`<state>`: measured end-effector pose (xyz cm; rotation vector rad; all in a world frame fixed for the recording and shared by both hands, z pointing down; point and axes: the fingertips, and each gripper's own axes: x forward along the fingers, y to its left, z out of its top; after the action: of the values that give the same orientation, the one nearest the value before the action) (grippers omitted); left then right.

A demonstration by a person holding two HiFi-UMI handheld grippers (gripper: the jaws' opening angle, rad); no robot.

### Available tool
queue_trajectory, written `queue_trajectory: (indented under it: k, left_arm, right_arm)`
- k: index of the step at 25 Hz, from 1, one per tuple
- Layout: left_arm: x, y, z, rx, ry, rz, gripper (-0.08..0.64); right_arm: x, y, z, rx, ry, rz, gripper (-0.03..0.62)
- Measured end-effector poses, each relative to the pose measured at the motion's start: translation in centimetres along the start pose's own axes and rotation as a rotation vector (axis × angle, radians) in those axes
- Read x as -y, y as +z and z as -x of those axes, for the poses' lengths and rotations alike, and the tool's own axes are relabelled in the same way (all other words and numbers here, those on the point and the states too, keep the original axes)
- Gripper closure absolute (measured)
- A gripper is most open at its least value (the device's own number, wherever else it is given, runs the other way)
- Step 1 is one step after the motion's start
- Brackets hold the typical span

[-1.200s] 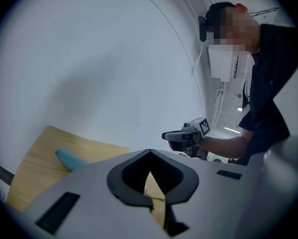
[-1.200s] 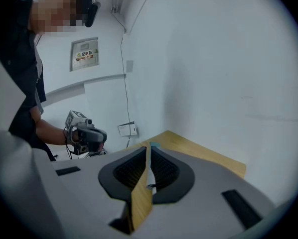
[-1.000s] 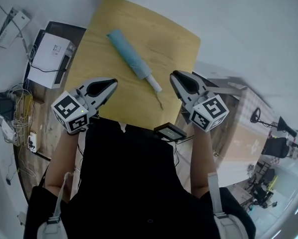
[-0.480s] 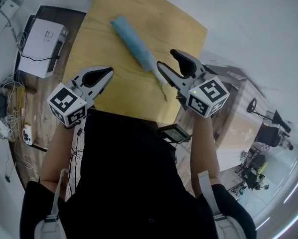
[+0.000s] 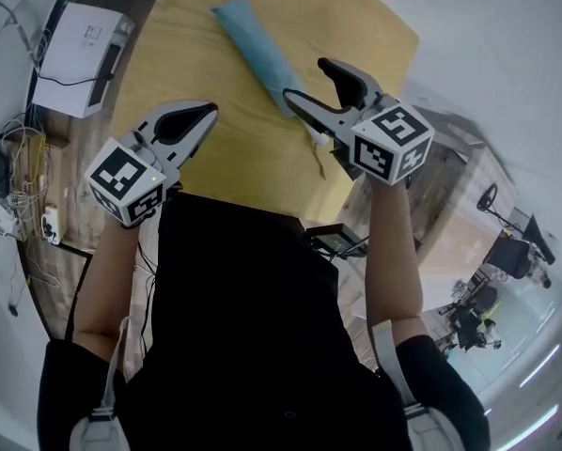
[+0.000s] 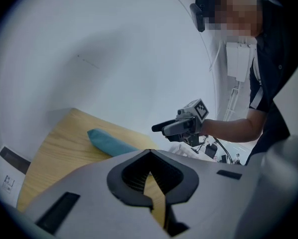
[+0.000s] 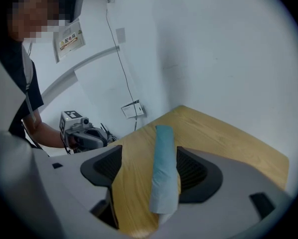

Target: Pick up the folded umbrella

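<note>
The folded light-blue umbrella [image 5: 255,47] lies slantwise on the wooden table [image 5: 206,36], and its white handle end is partly hidden behind my right gripper [image 5: 306,80]. That gripper hovers over the handle end with its jaws opening. In the right gripper view the umbrella [image 7: 164,171] shows in the gap between the dark pads [image 7: 194,176], with neither pad touching it. My left gripper [image 5: 209,111] is shut and empty, near the table's front edge and left of the umbrella. The left gripper view shows the umbrella [image 6: 109,142] ahead and the right gripper [image 6: 181,126] beyond it.
A white box-shaped device [image 5: 74,50] and tangled cables [image 5: 18,172] sit on the floor left of the table. A small black device [image 5: 333,241] hangs at the person's waist. White walls stand close behind the table, with a wall plate [image 7: 132,109].
The right jaws have gone from shut to wide open. Both grippers have come down and forward toward the table. The right one now hangs over the umbrella's handle end.
</note>
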<state>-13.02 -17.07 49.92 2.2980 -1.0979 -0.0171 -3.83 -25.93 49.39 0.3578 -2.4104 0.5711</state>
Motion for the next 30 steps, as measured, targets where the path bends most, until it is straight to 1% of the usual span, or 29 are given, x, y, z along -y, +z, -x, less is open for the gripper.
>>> queue_trajectory:
  k: [2, 6, 9, 14, 18, 25, 28, 30]
  left_arm:
    - [0.4, -0.5, -0.4, -0.014, -0.006, -0.006, 0.549]
    - [0.6, -1.0, -0.7, -0.019, -0.016, -0.004, 0.549]
    - [0.5, -1.6, -0.9, -0.043, -0.011, -0.03, 0.549]
    - [0.1, -1.9, -0.8, -0.053, -0.022, -0.03, 0.549]
    - [-0.6, -2.0, -0.6, -0.058, -0.018, -0.026, 0.549]
    - [-1.1, -2.1, -0.5, -0.063, -0.018, -0.027, 0.549]
    - [-1.5, -2.1, -0.5, -0.065, -0.017, -0.026, 0.549]
    - [-1.7, -2.1, -0.4, -0.068, -0.014, -0.028, 0.549]
  right_arm:
    - [0.5, -0.8, -1.4, -0.03, 0.001, -0.016, 0.258]
    - [1.0, -2.3, -4.2, -0.113, 0.004, 0.004, 0.229]
    - [1.6, -2.9, -5.8, -0.13, 0.009, -0.02, 0.221]
    - [2.7, -3.4, -8.1, -0.174, -0.033, -0.011, 0.219]
    - [3.5, -3.6, -9.3, -0.219, -0.071, 0.02, 0.219]
    - [3.4, -5.5, -11.0, -0.297, -0.049, 0.018, 0.221]
    - [3.7, -6.3, -11.3, -0.328, -0.063, 0.031, 0.221]
    - [3.9, -6.6, -11.4, -0.339, -0.074, 0.024, 0.221]
